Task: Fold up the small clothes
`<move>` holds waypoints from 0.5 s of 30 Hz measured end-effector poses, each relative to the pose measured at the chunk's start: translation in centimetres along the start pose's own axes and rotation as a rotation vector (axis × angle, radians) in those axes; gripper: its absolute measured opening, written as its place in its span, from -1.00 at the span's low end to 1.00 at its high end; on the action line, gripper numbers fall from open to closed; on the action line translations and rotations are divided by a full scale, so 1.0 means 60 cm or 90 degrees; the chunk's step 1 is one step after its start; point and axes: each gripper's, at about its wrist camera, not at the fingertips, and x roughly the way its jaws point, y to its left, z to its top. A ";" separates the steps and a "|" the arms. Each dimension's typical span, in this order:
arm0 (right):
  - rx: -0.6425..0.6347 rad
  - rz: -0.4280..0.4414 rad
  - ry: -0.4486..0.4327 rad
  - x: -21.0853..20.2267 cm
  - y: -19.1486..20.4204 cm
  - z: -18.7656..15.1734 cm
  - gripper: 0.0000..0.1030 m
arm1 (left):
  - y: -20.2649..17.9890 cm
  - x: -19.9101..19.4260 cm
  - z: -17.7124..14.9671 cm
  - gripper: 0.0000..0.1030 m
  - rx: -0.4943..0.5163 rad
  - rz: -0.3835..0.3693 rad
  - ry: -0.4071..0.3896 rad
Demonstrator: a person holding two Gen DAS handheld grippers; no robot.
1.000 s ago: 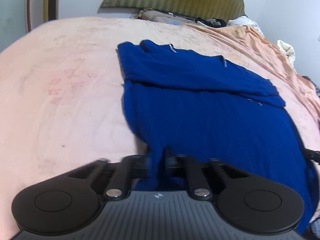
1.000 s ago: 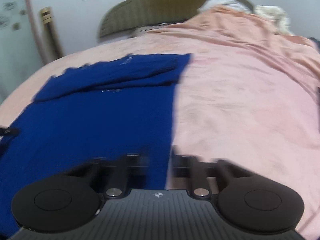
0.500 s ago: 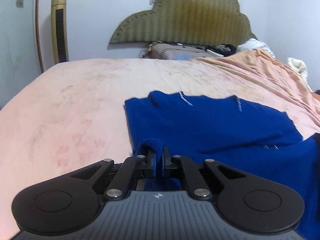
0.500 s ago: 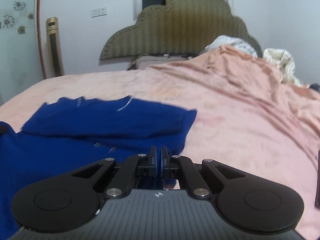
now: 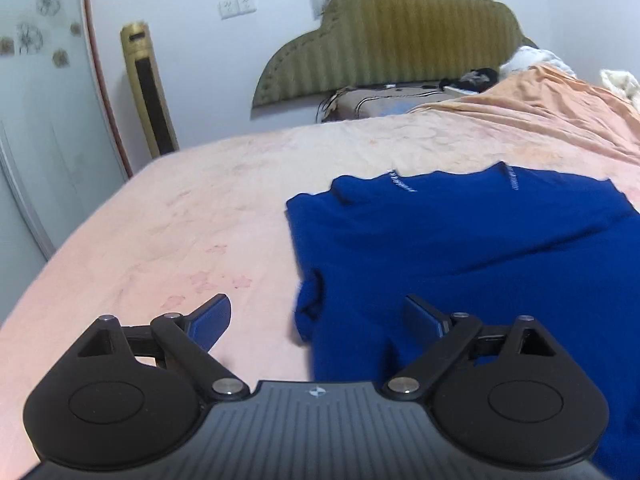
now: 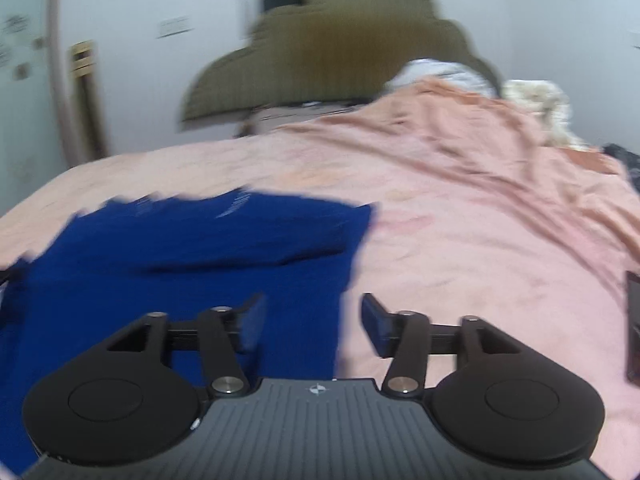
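Observation:
A dark blue shirt [image 5: 460, 240] lies on the pink bed sheet [image 5: 180, 232], its lower part folded up over the upper part. My left gripper [image 5: 320, 316] is open over the shirt's left edge, where a small bunched corner [image 5: 310, 304] lies loose between the fingers. In the right wrist view the same shirt [image 6: 180, 256] fills the left half. My right gripper [image 6: 312, 320] is open over the shirt's right edge and holds nothing.
An olive headboard [image 5: 400, 40] and a pillow [image 5: 380, 104] stand at the far end. A rumpled orange-pink blanket [image 6: 480, 152] covers the bed's right side. A gold tower fan [image 5: 148, 88] stands by the wall on the left. A dark object [image 6: 632, 320] lies at the right edge.
Both grippers held the shirt's hem shut and carried it forward over the upper part. Now both have opened and let the cloth go, and the fold lies on the shirt.

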 end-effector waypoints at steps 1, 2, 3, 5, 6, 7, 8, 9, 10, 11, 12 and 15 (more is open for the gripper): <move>-0.004 0.029 0.011 -0.007 0.012 -0.009 0.44 | -0.013 -0.006 -0.004 0.81 0.014 -0.002 0.006; -0.004 0.062 0.022 -0.012 0.023 -0.020 0.47 | -0.025 -0.007 -0.007 0.81 0.022 -0.003 0.015; -0.003 0.085 0.033 -0.012 0.033 -0.029 0.50 | -0.035 -0.006 -0.011 0.81 0.027 -0.002 0.026; -0.014 0.100 0.055 -0.007 0.052 -0.047 0.55 | -0.052 -0.001 -0.021 0.81 0.036 -0.004 0.048; -0.029 0.086 0.067 -0.001 0.062 -0.056 0.60 | -0.058 0.001 -0.026 0.81 0.037 -0.003 0.061; -0.043 0.061 0.082 0.007 0.066 -0.064 0.63 | -0.061 0.004 -0.032 0.81 0.035 -0.002 0.073; -0.064 0.024 0.097 0.013 0.071 -0.071 0.64 | -0.064 0.005 -0.037 0.81 0.032 -0.005 0.081; -0.087 -0.012 0.100 0.015 0.074 -0.075 0.72 | -0.064 0.006 -0.040 0.81 0.029 -0.007 0.086; -0.107 -0.045 0.092 0.011 0.076 -0.077 0.89 | -0.063 0.006 -0.043 0.81 0.024 -0.007 0.089; -0.112 -0.063 0.084 0.007 0.078 -0.078 0.93 | -0.062 0.006 -0.045 0.81 0.020 -0.007 0.091; -0.111 -0.074 0.076 0.001 0.078 -0.077 0.93 | -0.063 0.006 -0.046 0.81 0.018 -0.008 0.093; -0.106 -0.075 0.061 -0.011 0.077 -0.074 0.93 | -0.060 0.006 -0.047 0.81 0.011 -0.010 0.098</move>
